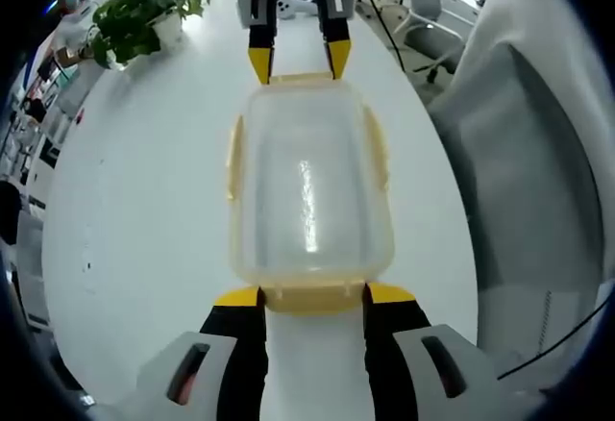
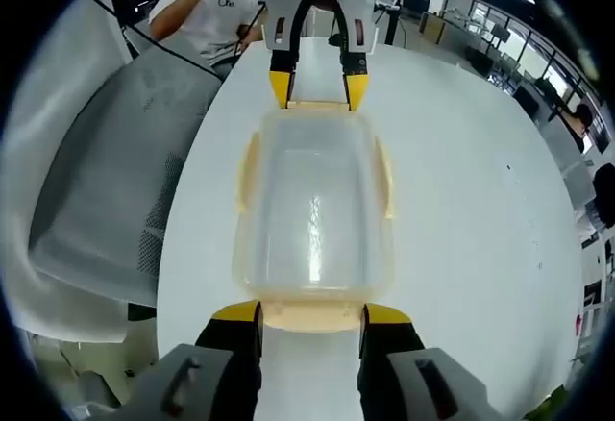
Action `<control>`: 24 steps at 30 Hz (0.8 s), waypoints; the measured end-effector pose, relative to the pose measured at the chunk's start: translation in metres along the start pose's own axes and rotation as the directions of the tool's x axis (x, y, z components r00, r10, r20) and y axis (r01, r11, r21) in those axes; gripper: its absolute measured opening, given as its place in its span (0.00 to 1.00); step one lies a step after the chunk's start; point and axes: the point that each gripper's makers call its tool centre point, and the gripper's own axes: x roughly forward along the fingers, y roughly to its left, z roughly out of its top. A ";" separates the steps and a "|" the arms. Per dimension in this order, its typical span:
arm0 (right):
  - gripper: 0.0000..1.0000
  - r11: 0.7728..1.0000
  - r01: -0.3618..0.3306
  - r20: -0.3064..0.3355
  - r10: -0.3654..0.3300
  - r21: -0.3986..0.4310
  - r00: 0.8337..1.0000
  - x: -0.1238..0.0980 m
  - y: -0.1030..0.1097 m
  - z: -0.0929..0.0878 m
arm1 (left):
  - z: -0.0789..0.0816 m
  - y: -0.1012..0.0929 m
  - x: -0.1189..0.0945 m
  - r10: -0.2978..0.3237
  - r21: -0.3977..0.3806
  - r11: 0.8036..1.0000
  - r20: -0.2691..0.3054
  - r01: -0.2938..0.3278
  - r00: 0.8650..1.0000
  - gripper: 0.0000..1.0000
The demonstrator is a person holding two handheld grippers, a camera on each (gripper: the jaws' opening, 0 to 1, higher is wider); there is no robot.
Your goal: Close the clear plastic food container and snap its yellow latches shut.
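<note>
Bracketing the clear plastic food container (image 1: 309, 190) from both short ends, you have the two tools facing each other across it, which is a sensible hold for pressing end latches without the box sliding. The container sits flat on the white table (image 1: 144, 210), lid already on top, roughly midway between near and far edges as each view shows it.

In the left gripper view, your left tool (image 1: 314, 294) stands released, its yellow-tipped jaws spread to either side of the near end latch (image 1: 312, 296), touching or just beside it; I cannot tell which. At the far end, the right tool (image 1: 299, 61) does the same, jaws apart around the far end latch (image 1: 301, 79). The right gripper view mirrors this: the right tool (image 2: 312, 313) spread at its near latch (image 2: 311, 315), the left tool (image 2: 317, 89) opposite.

The long side latches (image 1: 233, 157) appear flared outward from the lid, so I judge them not yet snapped. The end flaps look closer to the wall, but whether they are fully seated is unclear.

A potted plant (image 1: 144, 17) stands well apart, far left, and a grey chair (image 2: 106, 190) waits beside the table.
</note>
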 end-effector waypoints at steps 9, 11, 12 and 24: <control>0.36 1.000 0.009 0.006 -0.009 -0.019 1.000 0.000 -0.002 0.004 | -0.003 -0.001 -0.003 0.007 -0.002 1.000 -0.004 -0.007 1.000 0.36; 0.36 1.000 0.004 0.004 -0.004 -0.020 1.000 0.001 -0.001 0.004 | -0.004 -0.002 -0.002 0.007 -0.002 1.000 -0.009 -0.007 1.000 0.36; 0.36 1.000 0.005 0.003 -0.005 -0.022 1.000 0.001 -0.001 0.004 | -0.004 -0.002 -0.001 0.008 -0.001 1.000 -0.011 -0.008 1.000 0.36; 0.37 0.999 -0.011 -0.042 0.009 -0.040 0.999 0.002 0.002 -0.005 | 0.001 -0.006 0.000 0.005 0.015 1.000 -0.026 -0.005 1.000 0.37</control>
